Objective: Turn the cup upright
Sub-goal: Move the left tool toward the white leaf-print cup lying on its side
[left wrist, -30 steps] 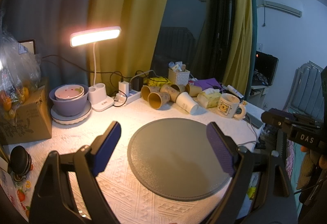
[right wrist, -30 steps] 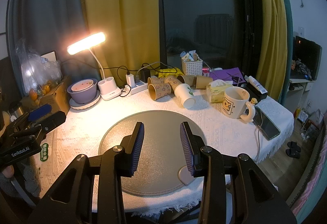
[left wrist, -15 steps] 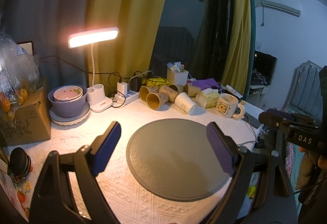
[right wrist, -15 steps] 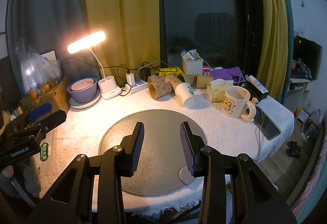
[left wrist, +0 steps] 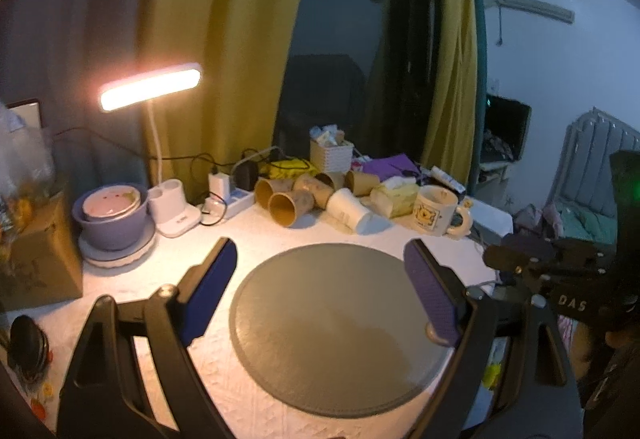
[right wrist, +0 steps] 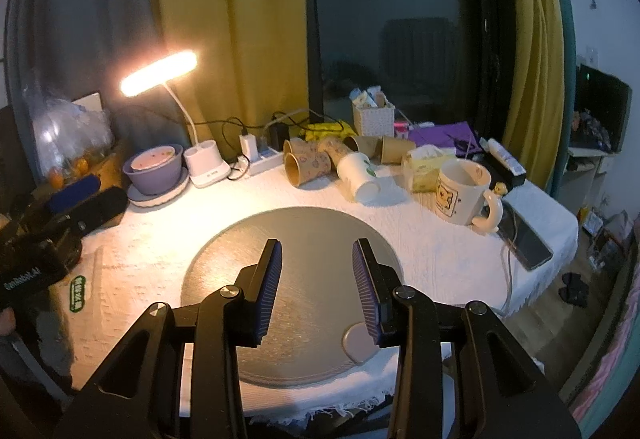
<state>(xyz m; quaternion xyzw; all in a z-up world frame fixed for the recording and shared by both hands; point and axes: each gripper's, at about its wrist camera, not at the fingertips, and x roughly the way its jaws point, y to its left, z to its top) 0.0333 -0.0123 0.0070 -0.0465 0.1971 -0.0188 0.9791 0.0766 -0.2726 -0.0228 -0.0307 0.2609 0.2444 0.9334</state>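
I judge the white cup [right wrist: 357, 177], lying mid-frame, light and crushable; I'd pinch its wall gently. Both grippers' fingers [left wrist: 210, 293] [right wrist: 269, 289] gape, empty.

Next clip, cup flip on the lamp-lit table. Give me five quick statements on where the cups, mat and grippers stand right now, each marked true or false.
1. The white paper cup lies on its side behind the round grey mat. True.
2. The left gripper is shut on a brown paper cup. False: its jaws stand wide apart with nothing between them.
3. The cream ceramic mug with a cartoon print stands upright. True.
4. A cup already stands on the round grey mat. False: no cup is on the mat; the brown paper cups lie tipped over behind it.
5. The right gripper is open, over the mat. True.
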